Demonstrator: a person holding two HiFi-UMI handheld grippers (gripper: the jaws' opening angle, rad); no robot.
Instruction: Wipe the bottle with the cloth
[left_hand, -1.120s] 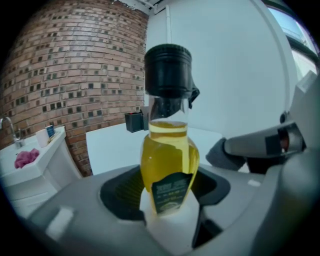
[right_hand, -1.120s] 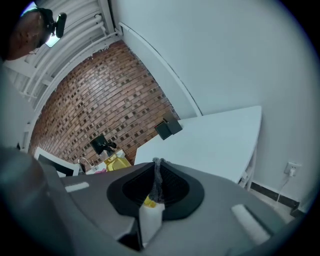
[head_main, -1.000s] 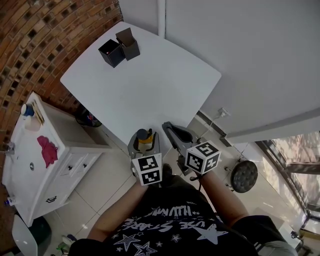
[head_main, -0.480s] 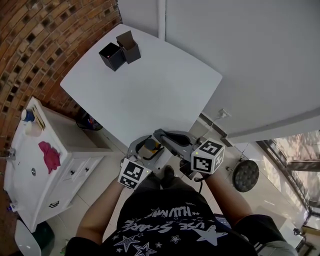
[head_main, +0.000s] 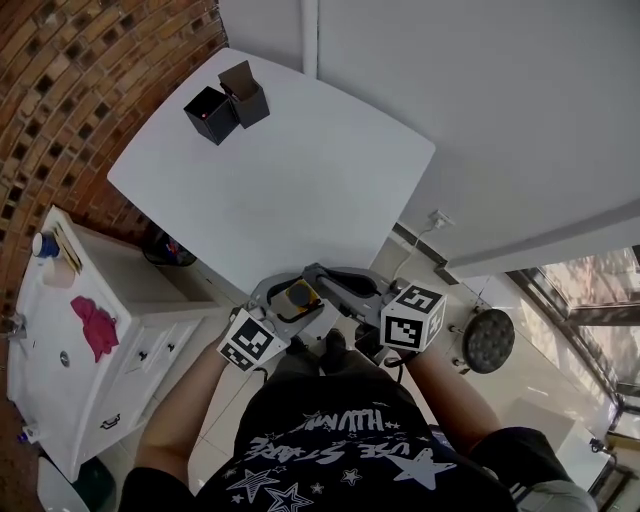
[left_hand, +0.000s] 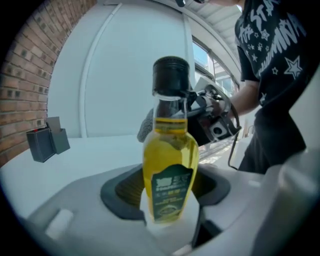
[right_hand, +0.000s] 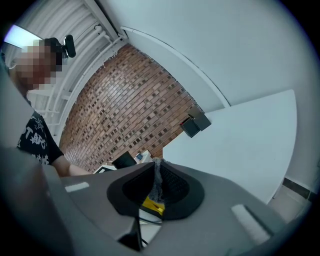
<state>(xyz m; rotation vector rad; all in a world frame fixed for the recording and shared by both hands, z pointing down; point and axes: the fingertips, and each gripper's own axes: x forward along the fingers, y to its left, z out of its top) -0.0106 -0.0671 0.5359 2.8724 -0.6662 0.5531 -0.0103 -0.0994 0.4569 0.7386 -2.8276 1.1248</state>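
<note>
White table (head_main: 300, 190) with two dark boxes (head_main: 211, 114) at its far corner

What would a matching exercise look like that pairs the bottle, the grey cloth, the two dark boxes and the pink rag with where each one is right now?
Things:
1. bottle
2. grey cloth
3. dark boxes
4. pink rag

Places:
A. on top of the white cabinet
B. clamped upright in the left gripper
C. at the far corner of the white table
D. pinched between the shut jaws of the right gripper

Pairs: 1-B, 2-D, 3-C, 4-A.
</note>
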